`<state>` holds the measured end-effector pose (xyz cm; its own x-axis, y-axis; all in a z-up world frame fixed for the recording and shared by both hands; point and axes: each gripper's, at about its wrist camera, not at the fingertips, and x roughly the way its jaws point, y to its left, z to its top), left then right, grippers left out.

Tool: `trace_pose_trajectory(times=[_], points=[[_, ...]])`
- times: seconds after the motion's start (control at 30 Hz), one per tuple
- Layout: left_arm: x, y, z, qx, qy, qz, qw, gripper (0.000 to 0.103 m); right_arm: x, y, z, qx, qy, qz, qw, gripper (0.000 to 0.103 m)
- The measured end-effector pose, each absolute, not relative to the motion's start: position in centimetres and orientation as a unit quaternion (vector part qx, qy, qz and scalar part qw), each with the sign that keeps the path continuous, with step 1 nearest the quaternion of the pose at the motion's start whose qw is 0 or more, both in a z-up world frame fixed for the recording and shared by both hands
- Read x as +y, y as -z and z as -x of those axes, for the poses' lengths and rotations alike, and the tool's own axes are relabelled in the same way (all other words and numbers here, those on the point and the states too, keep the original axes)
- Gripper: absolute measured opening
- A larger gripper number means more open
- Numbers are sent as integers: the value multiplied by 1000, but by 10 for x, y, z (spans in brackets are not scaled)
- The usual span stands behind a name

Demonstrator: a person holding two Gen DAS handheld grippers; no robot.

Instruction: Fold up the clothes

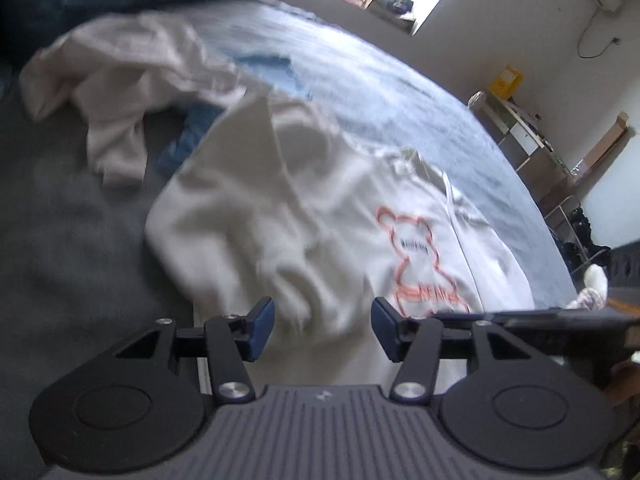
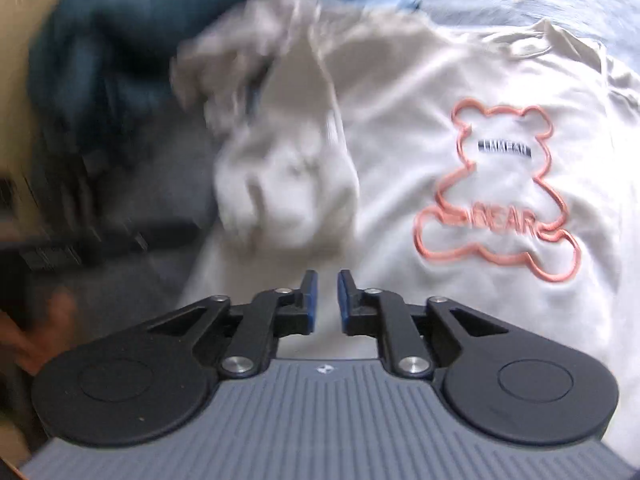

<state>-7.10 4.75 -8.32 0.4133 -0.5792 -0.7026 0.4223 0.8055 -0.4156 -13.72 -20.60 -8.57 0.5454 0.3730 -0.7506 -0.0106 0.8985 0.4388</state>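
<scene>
Both fingers [image 1: 262, 330] apart—seemingly empty.

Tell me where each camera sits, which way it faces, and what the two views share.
Left wrist: on the left gripper, jaws open, looking across the bed toward a window.
Right wrist: on the right gripper, jaws nearly closed with a narrow gap, looking down.
Shared: the white bear-print shirt.

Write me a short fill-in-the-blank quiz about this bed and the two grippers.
1. The outline printed on the white sweatshirt shows a ____.
2. The word inside that outline reads ____.
3. The left gripper has its fingers spread ____.
4. The right gripper holds ____ between its fingers.

Missing words: bear; BEAR; open; nothing
</scene>
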Motion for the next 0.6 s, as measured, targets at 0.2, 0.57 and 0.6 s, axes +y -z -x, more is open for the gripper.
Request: trace_pose_trajectory(times=[0.2, 0.57, 0.6], points=[[13, 117, 18, 475, 280, 51, 833, 51, -208, 102, 59, 422, -126, -206, 874, 37], [1, 109, 36, 424, 306, 12, 852, 20, -192, 105, 45, 419, -193, -125, 878, 4], [2, 102, 43, 416, 314, 15, 853, 20, -194, 95, 55, 409, -196, -124, 882, 4]])
